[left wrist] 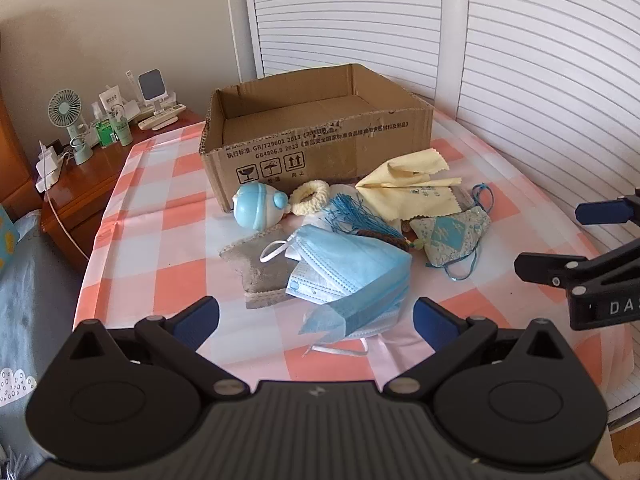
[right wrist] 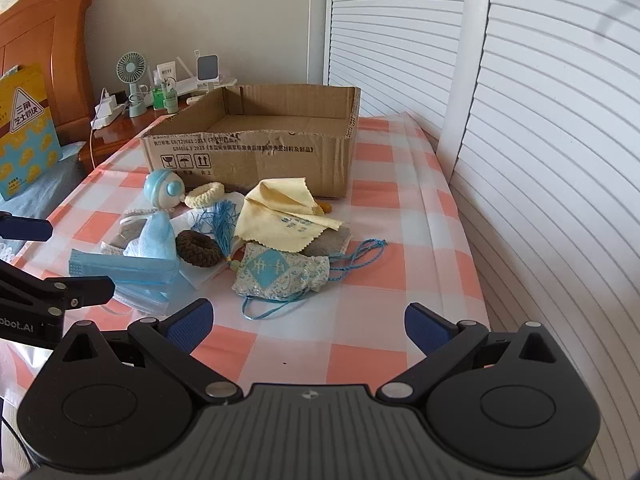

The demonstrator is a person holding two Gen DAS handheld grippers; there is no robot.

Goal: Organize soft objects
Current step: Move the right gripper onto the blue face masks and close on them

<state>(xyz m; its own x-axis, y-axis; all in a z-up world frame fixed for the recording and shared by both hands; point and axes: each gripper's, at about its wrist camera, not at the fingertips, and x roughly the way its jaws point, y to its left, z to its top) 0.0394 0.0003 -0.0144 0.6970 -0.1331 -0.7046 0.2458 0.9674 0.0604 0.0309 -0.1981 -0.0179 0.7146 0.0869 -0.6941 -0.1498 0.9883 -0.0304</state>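
Now both tongs gape, empty: left tongs straddling the face masks, right tongs short of the sachet. Pile lies before the empty cardboard box. Best pinch the whole stack, watching its loose ear loops.

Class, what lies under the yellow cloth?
A grey pad pokes out beneath the yellow cloth, beside an orange object. The rest is covered.
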